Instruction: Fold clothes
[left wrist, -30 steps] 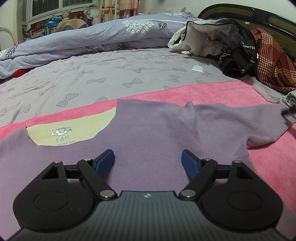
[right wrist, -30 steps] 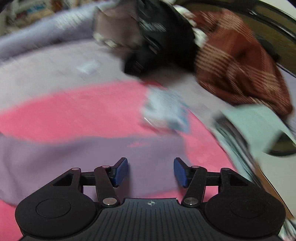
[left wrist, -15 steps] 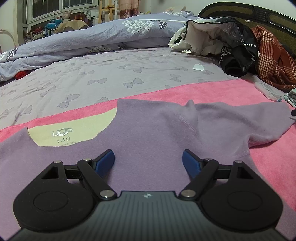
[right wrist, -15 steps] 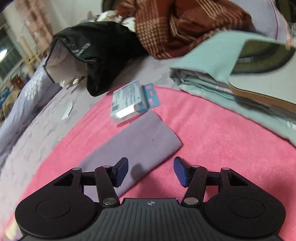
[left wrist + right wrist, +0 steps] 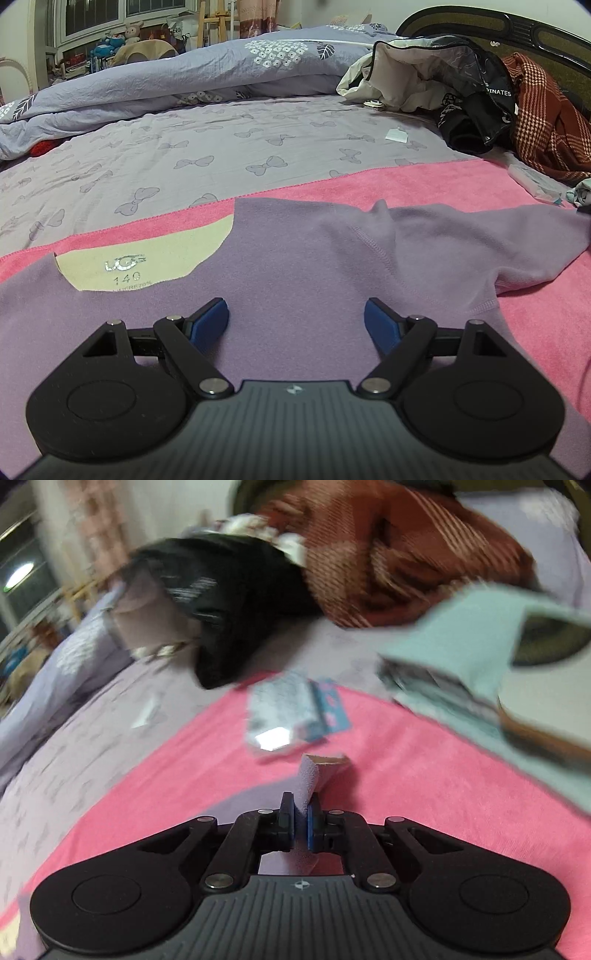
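The lilac top (image 5: 303,258) is spread flat on the pink towel (image 5: 461,177) across the near part of the bed, cream neck patch (image 5: 147,254) with its printed size mark lying towards the towel's far edge; one sleeve (image 5: 480,236) runs out towards the towel's right end. The left gripper (image 5: 296,320) hovers over the body of the top, jaws released and standing wide, blue pads clear of the cloth with nothing between them. Over on the right, the right gripper (image 5: 301,814) has just snapped its jaws together; they are clenched on the sleeve end (image 5: 310,775), a pinch of lilac fabric standing up between the pads with the cuff opening showing at its tip; the right wrist view is smeared, so finer detail is hard to read. Just beyond that cuff a small plastic packet (image 5: 291,709) lies on the towel near its far edge; to the right a stack of folded pale green clothes (image 5: 472,657) sits at the towel's right end. Behind the towel the lilac sheet with bow prints (image 5: 221,147) stretches away; a black jacket with pale lining (image 5: 461,96) and a red checked garment (image 5: 546,110) are heaped at the headboard end, and a rumpled duvet (image 5: 184,77) lies along the bed's far side.
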The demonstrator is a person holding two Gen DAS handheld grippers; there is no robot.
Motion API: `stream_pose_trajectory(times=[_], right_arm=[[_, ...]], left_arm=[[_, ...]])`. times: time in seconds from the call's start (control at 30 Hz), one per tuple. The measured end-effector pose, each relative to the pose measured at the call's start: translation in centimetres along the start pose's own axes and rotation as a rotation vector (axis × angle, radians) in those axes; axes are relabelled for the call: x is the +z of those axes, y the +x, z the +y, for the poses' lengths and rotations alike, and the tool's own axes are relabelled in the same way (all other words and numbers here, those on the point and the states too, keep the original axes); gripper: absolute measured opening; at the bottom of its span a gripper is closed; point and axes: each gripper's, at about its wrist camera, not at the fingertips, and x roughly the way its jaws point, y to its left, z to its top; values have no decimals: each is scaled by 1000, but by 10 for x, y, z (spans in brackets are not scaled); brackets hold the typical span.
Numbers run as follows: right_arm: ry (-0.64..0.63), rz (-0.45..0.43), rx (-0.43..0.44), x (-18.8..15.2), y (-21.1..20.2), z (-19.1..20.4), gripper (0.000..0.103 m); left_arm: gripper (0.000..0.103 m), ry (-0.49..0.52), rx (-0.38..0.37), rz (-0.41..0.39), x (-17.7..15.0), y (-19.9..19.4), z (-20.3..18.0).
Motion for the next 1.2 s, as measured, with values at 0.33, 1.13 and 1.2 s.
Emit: stream_pose_trajectory(times=[0.33, 1.13, 1.2], right_arm=[[-315, -16, 515, -5, -84, 173, 8], [-963, 47, 383, -219, -89, 259, 77], [-980, 45, 363, -222, -84, 249, 80]], left_arm=[[85, -336, 93, -34, -2, -91, 71], [87, -179, 176, 158, -24, -120, 92], [89, -106, 209, 152, -23, -115, 78]])
